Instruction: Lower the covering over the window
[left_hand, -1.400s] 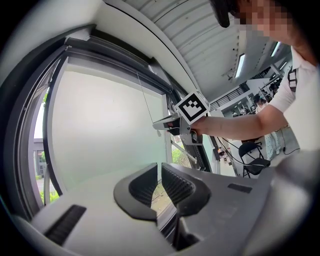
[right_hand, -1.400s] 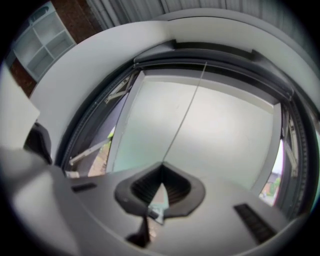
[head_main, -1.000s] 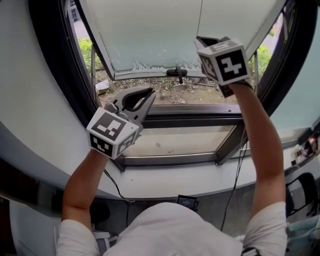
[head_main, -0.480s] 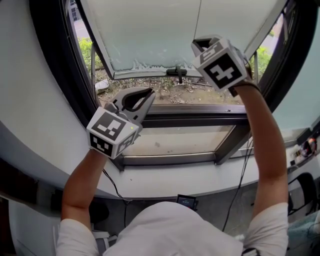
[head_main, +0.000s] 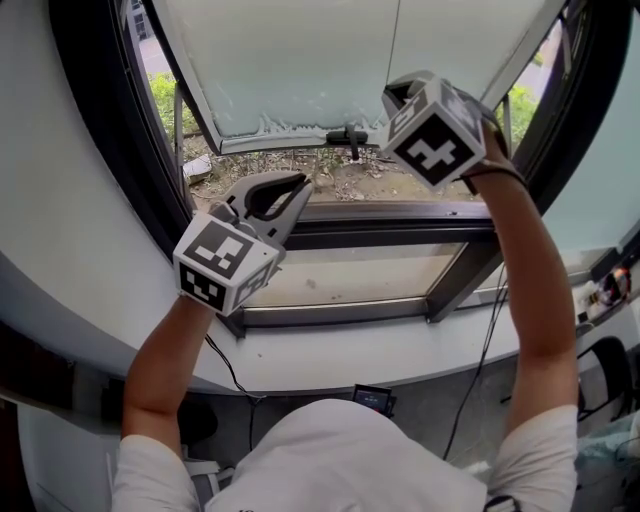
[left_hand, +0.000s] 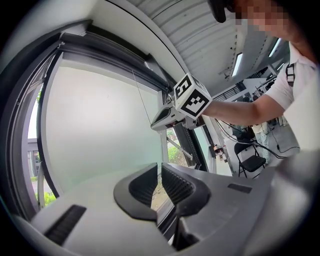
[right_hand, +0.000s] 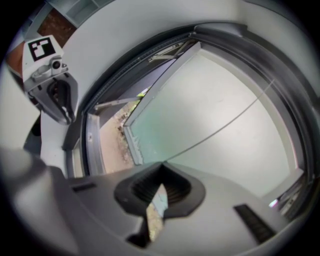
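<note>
Hidden, covering: the covering itself is not made out with certainty. Only a dark band (left_hand: 115, 57) is seen in the left gripper view, along the top edge of the window frame (head_main: 120, 150). Whether the covering is rolled up there cannot be told.
Hidden, cord: the thin cord (right_hand: 216, 134) is hardly seen against the pale pane (head_main: 300, 60), and its upper end is cut off.
Hidden, right jaws: in the head view they are covered by the marker cube (head_main: 432, 135).
Left gripper (left_hand: 159, 167): it is held level above the left part of the sill (head_main: 400, 365) and pointed at the gap under the tilted sash. The jaws are brought almost together, with only a narrow slit, and nothing is held between them.
Left forearm (head_main: 160, 365): it is bent and raised from the lower left.
Right gripper (right_hand: 162, 165): it is held higher, before the lower right corner of the pane and to the right of the dark handle (head_main: 347, 137). The jaws are closed, and the cord is pinched at their tips.
Right forearm (head_main: 530, 280): it is stretched up nearly straight.
Change, left: the left gripper is found at the same place as one second ago.
Change, right: the right gripper has been rolled, so that the cube's marker faces are now seen turned, and it has been lowered a little.
</note>
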